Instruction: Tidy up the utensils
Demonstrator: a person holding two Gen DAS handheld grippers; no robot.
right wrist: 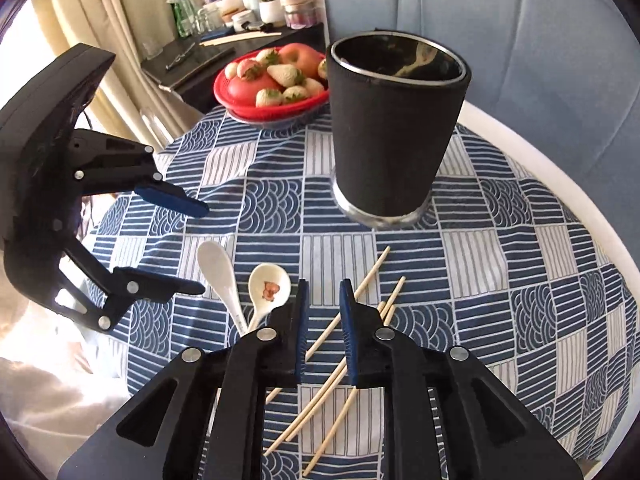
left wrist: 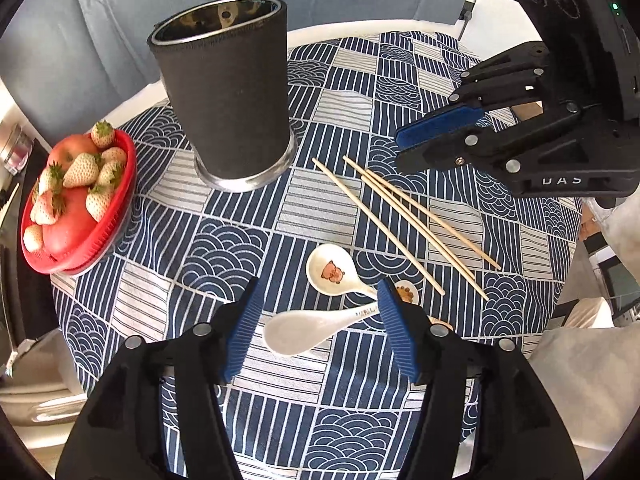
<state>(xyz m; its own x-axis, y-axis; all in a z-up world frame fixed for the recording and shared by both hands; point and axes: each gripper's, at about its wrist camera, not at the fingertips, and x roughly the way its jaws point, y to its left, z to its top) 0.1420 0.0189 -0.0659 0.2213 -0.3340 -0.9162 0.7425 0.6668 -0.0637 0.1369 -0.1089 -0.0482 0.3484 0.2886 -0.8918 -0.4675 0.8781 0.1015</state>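
From the left wrist camera, the left gripper [left wrist: 318,328] hangs low over the desk [left wrist: 340,432], which is covered by a blue and white patterned cloth. Its 2 blue-padded fingers [left wrist: 244,328] are spread wide and hold nothing. Between them, on the cloth, lies a plain white spoon [left wrist: 304,330], bowl toward the left finger. Just beyond it sits a second spoon with a pig picture [left wrist: 332,270], its handle running toward the right finger. 4 wooden chopsticks [left wrist: 400,222] lie loosely side by side to the right of the spoons. A tall black utensil holder [left wrist: 226,92] with a metal rim stands upright farther back, empty as far as its mouth shows. A red bowl of strawberries and apples [left wrist: 76,200] sits at the left edge of the desk. The right gripper [left wrist: 404,148] comes in from the upper right, above the far tips of the chopsticks.

From the right wrist camera, the right gripper [right wrist: 323,328] hovers over the chopsticks [right wrist: 340,360], its fingers [right wrist: 350,340] only a narrow gap apart, with nothing pinched between them. The plain white spoon [right wrist: 218,276] and the pig spoon [right wrist: 270,290] lie just left of it. The utensil holder [right wrist: 394,132] stands ahead, the red bowl [right wrist: 272,84] behind it to the left. The left gripper [right wrist: 200,248] shows at left, fingers spread.
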